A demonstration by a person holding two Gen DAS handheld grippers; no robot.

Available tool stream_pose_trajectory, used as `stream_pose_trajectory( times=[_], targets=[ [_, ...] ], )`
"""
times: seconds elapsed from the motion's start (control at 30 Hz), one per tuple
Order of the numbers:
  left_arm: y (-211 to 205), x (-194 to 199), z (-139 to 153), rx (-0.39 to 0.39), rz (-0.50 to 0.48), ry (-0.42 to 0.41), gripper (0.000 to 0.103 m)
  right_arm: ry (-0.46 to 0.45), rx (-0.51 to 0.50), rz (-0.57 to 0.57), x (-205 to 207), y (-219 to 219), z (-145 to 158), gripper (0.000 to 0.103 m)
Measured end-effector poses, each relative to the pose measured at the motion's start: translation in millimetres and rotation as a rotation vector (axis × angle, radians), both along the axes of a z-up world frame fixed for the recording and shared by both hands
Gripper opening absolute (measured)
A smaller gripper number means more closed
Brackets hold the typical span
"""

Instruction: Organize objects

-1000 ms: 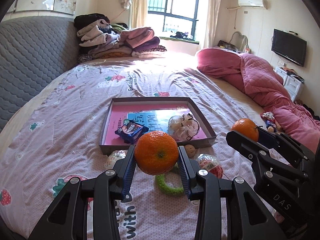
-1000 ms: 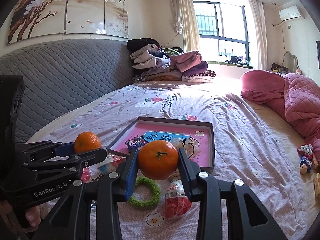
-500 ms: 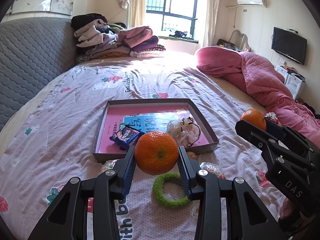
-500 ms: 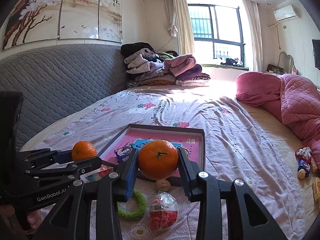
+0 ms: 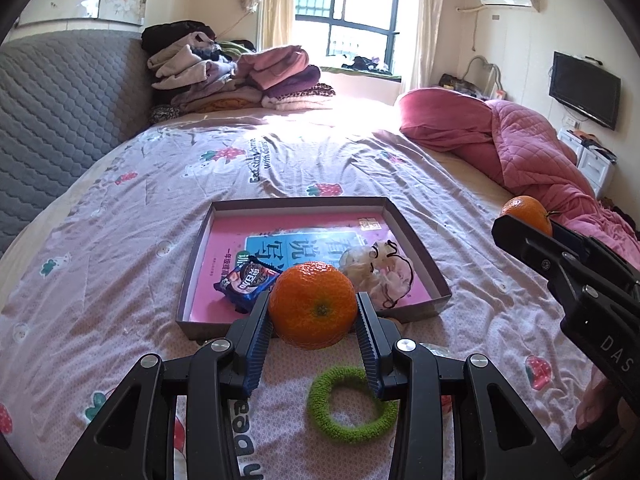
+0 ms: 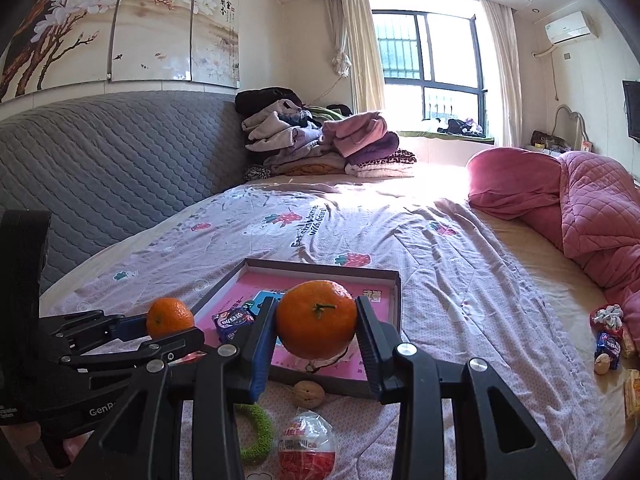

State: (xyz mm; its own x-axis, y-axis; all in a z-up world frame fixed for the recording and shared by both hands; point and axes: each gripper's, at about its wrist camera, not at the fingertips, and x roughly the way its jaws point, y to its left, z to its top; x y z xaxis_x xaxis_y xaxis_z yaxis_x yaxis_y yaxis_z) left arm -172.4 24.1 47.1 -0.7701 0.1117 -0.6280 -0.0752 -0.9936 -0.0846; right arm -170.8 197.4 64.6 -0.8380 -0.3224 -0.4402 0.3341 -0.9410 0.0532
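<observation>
left gripper (image 5: 313, 312): clamped on an orange (image 5: 312, 305), held above the box's (image 5: 416, 240) near edge | right gripper (image 6: 316, 330): clamped on a second orange (image 6: 316, 320), held over the box's near right corner | box: on the bed (image 5: 120, 240), holds a snack pack (image 5: 246, 280) | green ring (image 5: 352, 404), walnut (image 6: 307, 394): on the bed before the box

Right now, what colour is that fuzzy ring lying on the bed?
The fuzzy ring is bright green; the left wrist view shows it best.

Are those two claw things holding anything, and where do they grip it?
Yes. Each tool holds an orange by its sides: the left tool grips one orange, the right tool the other orange.
</observation>
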Motion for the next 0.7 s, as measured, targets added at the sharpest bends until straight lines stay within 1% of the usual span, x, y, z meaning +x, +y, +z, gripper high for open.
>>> stream_pose_trajectory(
  times=[0.2, 0.3, 0.43, 0.7],
  targets=[
    [0, -18, 1, -0.009, 0.0, 0.007, 0.041, 0.012, 0.016, -0.018, -13, 4, 5, 0.039],
    [0, -26, -1, -0.009, 0.002, 0.002, 0.041, 0.008, 0.025, -0.025, -22, 6, 2, 0.039],
    [1, -40, -7, -0.021, 0.006, -0.001, 0.041, -0.005, 0.034, -0.028, -35, 7, -4, 0.039],
    [-1, -69, -28, -0.027, 0.016, -0.046, 0.041, -0.05, 0.078, -0.036, -65, 9, -26, 0.039]
  ],
)
